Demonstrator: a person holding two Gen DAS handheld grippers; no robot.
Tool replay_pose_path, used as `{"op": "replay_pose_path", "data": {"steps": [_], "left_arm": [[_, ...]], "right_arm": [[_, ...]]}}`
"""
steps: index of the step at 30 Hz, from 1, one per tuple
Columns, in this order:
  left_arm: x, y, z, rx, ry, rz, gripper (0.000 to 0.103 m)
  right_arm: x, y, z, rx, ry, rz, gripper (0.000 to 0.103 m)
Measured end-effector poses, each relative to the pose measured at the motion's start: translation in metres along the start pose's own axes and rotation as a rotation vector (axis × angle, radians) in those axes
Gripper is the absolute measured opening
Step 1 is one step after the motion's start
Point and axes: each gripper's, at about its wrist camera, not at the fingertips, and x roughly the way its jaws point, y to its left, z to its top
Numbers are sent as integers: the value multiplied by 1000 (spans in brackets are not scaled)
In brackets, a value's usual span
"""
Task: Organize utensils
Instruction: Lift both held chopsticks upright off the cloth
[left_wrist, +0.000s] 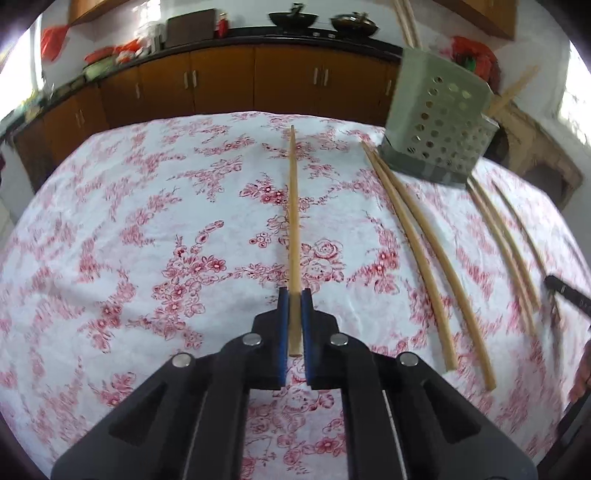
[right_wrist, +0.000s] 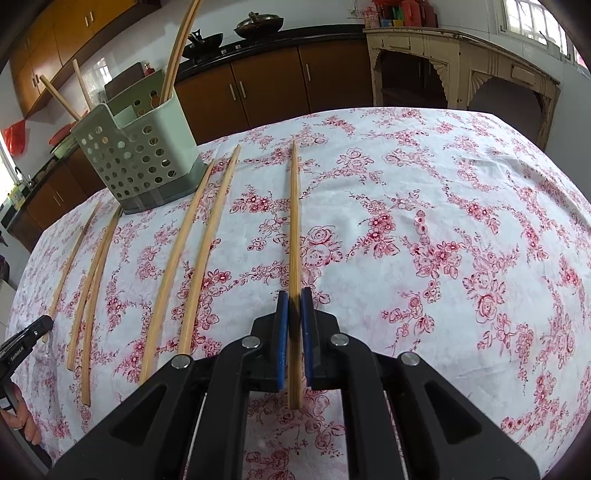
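right now both claws are closed, each on a single wooden chopstick. the left claw (left_wrist: 294, 295) has its blue pads (left_wrist: 282, 314) pressed on either side of one chopstick (left_wrist: 293, 221), which runs straight ahead of it over the flowered tablecloth (left_wrist: 147, 240); the stick's blunt end pokes back between the pads. the right claw (right_wrist: 294, 295) grips another chopstick (right_wrist: 294, 240) the same way, pointing forward above the cloth, with its back end sticking out behind the pads.

the green perforated utensil holder (right_wrist: 140, 162) stands on the table toward the far edge, to the left in the right wrist view and to the right in the left wrist view (left_wrist: 439, 122). several chopsticks (right_wrist: 177, 55) already stand in it, leaning out over its rim.

loose chopsticks lie on the cloth between the two claws: a pair (right_wrist: 192, 258) just beside the holder's base, and further left three more (right_wrist: 92, 280) close together. the same sticks show in the left wrist view as a near pair (left_wrist: 424, 258) and a blurred group (left_wrist: 509, 243) beyond it.

the black tip of the left claw shows at the left edge of the right wrist view, with the person's fingers (right_wrist: 22, 421) below it.

behind the table run brown kitchen cabinets (right_wrist: 273, 81) with dark woks (right_wrist: 258, 23) on the counter.
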Motion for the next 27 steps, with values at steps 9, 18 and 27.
{"op": "replay_pose_path", "data": {"steps": [9,18,27], "left_arm": [[-34,7,9,29,-56,-10,8],[-97,10,37,27,-244,-22,8],[-147,13,74,-18,-423,-65,8]], "right_arm": [[-40,1,6,-35,-118,-1,8],[-85,1,26,-47,-295,7,8],[-128,2,56,-39,-465,37,8]]}}
